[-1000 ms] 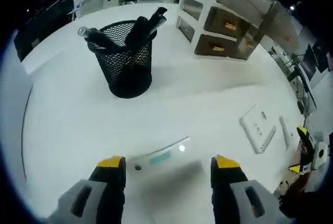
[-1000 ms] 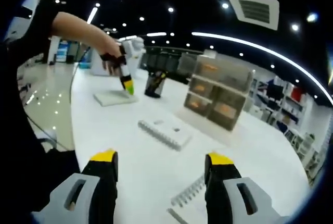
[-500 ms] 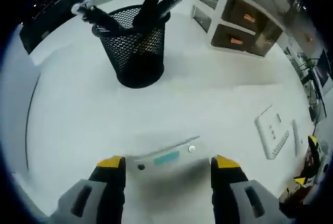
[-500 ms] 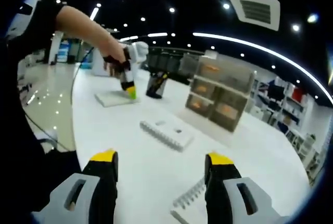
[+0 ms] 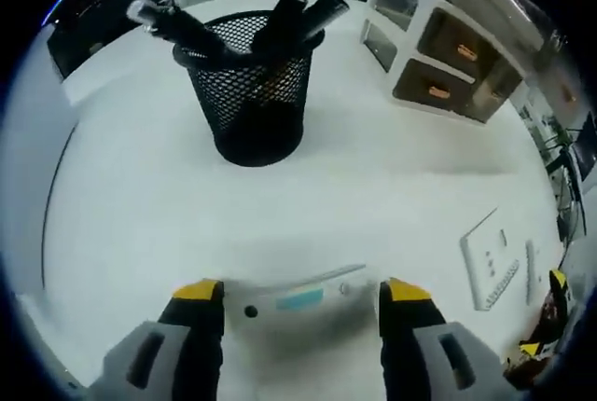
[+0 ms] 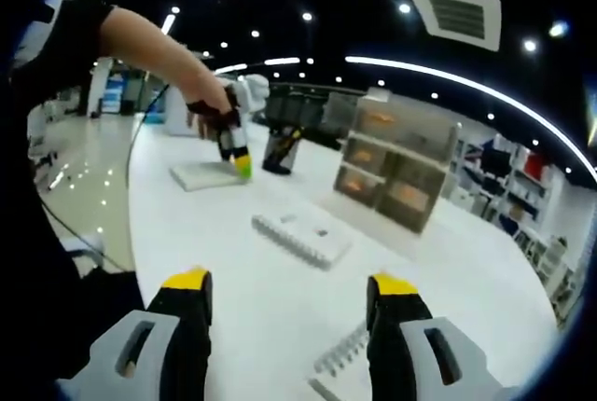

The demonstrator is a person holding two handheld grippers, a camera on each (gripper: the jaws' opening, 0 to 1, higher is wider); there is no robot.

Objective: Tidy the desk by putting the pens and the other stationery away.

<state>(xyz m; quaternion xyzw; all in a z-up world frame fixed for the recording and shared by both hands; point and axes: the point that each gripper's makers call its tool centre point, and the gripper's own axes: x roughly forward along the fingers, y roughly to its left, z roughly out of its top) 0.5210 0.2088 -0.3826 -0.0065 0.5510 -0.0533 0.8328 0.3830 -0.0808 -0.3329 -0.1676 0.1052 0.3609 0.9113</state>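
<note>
So the left gripper (image 5: 293, 291) is down low over the white desk (image 5: 140, 214) with its two yellow-tipped jaws spread wide, and one white pen (image 5: 303, 296) with a teal band lies flat on the desk crossways between the tips; I can't tell if either jaw actually touches it. A bit further along the desk stands one black mesh pen cup (image 5: 254, 93), upright, with what looks like three dark markers (image 5: 289, 20) sticking out of the top, leaning different ways. Off to one side is a clear drawer unit (image 5: 448, 42) where I count at least three drawers with something orange inside. Near the edge of that view there are two flat white ridged pieces (image 5: 492, 259) lying next to each other. In the right gripper view, the right gripper (image 6: 291, 294) hangs well above the desk, jaws wide apart and holding nothing, with the same white ridged pieces below it, and farther off a person's hand (image 6: 207, 110) holds the other gripper tip-down over a flat white pad (image 6: 203, 174), just beside the cup.
</note>
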